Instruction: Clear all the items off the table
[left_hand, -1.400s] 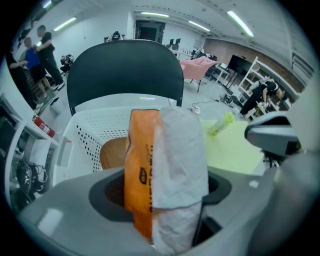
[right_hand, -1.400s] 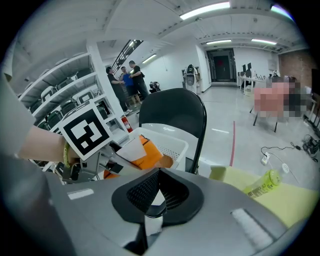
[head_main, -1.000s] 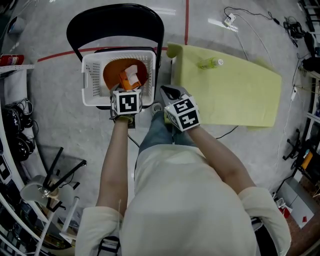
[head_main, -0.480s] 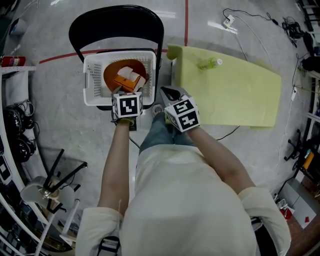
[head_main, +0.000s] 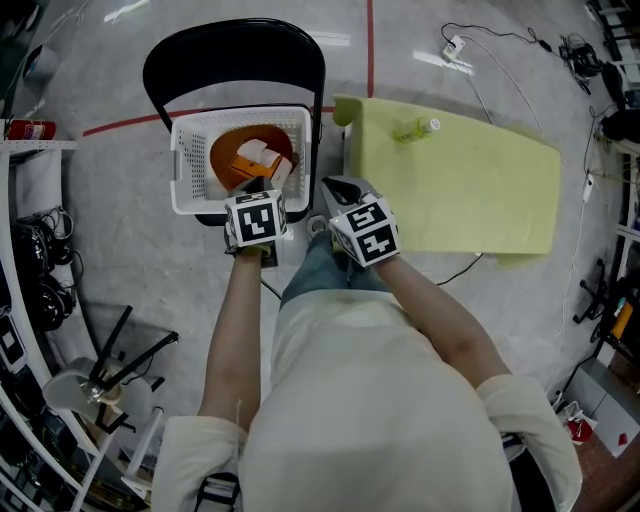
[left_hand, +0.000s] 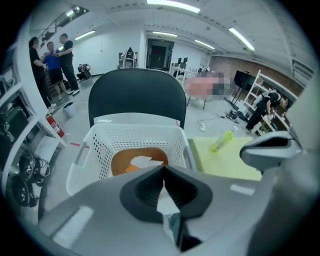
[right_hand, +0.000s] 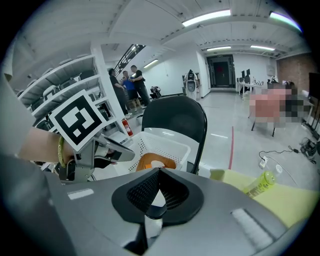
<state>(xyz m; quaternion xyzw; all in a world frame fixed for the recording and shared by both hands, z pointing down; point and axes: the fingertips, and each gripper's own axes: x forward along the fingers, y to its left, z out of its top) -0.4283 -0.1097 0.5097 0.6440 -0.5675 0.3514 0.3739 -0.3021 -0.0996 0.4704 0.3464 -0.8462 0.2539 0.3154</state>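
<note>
Yellow table (head_main: 470, 190): bare except for one green bottle (head_main: 416, 128) lying on its side near the table's far edge, long axis along that edge. White basket (head_main: 190, 160) stands on a black chair (head_main: 235, 60) just left of the table and holds an orange bowl (head_main: 228, 158). Right gripper (right_hand: 159, 176), at the table's near left corner, has its jaws together and empty; it is judged the nearer, with the bottle ahead and to its right. Left gripper (left_hand: 164, 175), further left of the table, has just been closing its jaws, with nothing between them.
</note>
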